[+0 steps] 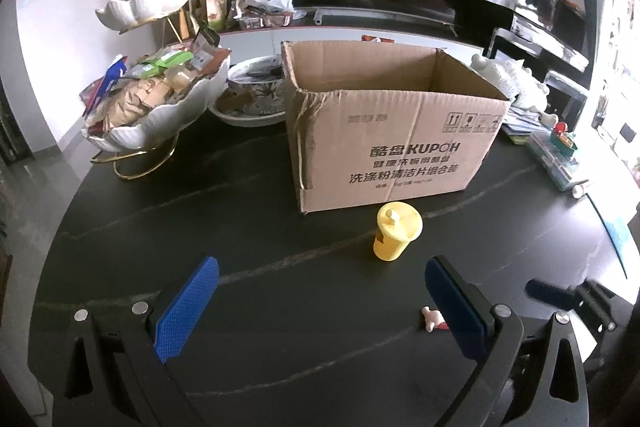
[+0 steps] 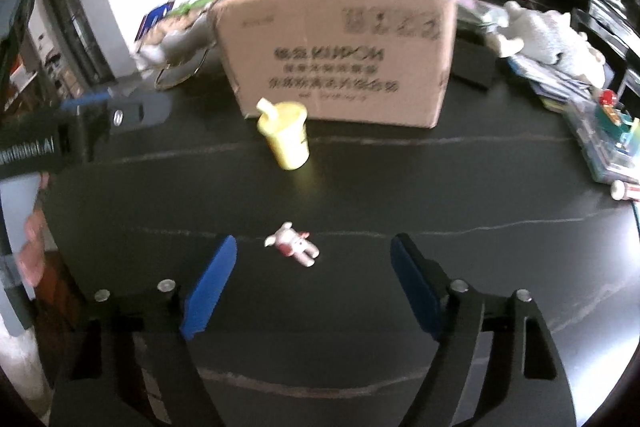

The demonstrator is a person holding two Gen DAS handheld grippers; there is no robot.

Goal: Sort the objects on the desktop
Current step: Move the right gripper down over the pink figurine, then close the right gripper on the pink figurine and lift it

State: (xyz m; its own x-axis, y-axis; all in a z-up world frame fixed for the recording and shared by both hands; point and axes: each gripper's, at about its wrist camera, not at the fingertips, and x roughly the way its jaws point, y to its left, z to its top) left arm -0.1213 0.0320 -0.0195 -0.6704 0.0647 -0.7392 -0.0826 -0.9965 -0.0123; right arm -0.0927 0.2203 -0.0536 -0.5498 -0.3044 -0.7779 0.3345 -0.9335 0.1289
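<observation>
Currently both grippers over the black table (image 2: 480, 187), nothing held
Right gripper (image 2: 312, 259) jaws apart above small figurine (image 2: 294, 245); left gripper (image 1: 320, 275) spread near yellow cup (image 1: 394, 231)

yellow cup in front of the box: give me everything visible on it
The yellow cup looks like plastic, tapering toward its base, with a fitted yellow lid and a short stubby spout or straw sticking up from the lid. A small dark-and-red print marks its side. It stands upright on the black table, just in front of the cardboard box, apparently not touching it. Neither gripper touches it.
</observation>
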